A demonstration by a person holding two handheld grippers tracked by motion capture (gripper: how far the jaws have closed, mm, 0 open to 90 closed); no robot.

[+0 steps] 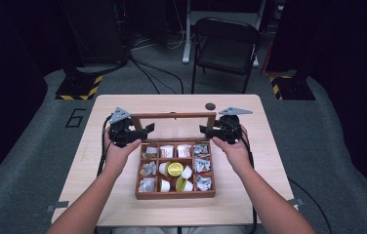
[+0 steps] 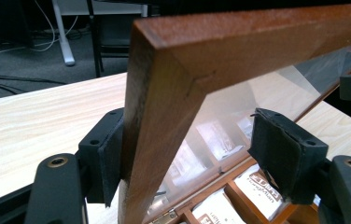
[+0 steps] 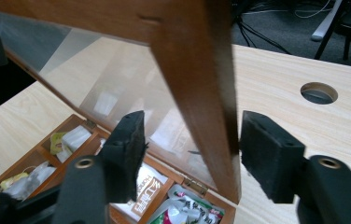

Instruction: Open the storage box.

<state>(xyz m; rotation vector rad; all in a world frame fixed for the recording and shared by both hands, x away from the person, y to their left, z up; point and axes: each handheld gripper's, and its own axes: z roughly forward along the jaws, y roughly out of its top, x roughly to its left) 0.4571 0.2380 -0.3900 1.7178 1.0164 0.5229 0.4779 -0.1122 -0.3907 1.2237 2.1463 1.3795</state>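
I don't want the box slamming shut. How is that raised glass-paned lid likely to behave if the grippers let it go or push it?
The lid, a wooden frame around a clear pane, looks stiff, so it should swing as one piece. Small hinges join it to the box, so it would probably pivot, not slide. Standing tilted between the left gripper and right gripper, it may drop, and the pane looks fragile.
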